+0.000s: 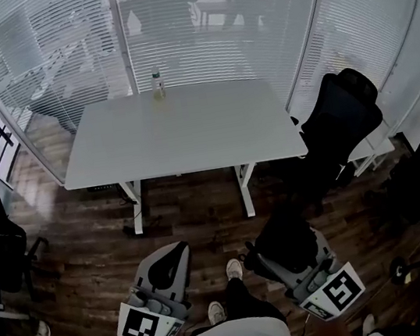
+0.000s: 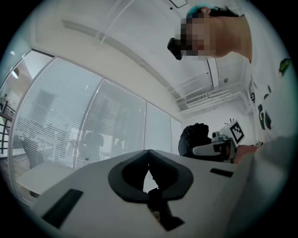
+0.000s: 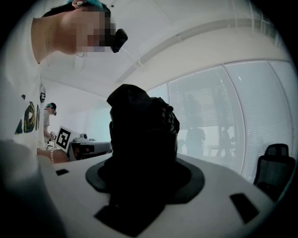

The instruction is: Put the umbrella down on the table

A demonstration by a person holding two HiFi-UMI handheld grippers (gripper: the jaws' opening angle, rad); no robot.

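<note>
Right gripper (image 3: 144, 179) clamps the folded black umbrella (image 3: 139, 130) mid-bundle, well short of table (image 1: 181, 132); likely light, soft, floppy; left gripper (image 2: 149, 160) pressed together, empty.

R gripper (image 3: 145, 179) jaws hidden behind black umbrella (image 3: 142, 135); bottle (image 1: 157, 83) on far table (image 1: 190, 139) too small for detail.

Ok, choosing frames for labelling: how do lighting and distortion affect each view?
Head view: dim, table pale but readable, window frames bowed. Left gripper view: heavy fisheye, black vignette, jaws sharp. Right gripper view: umbrella a backlit black mass, folds barely visible.
</note>
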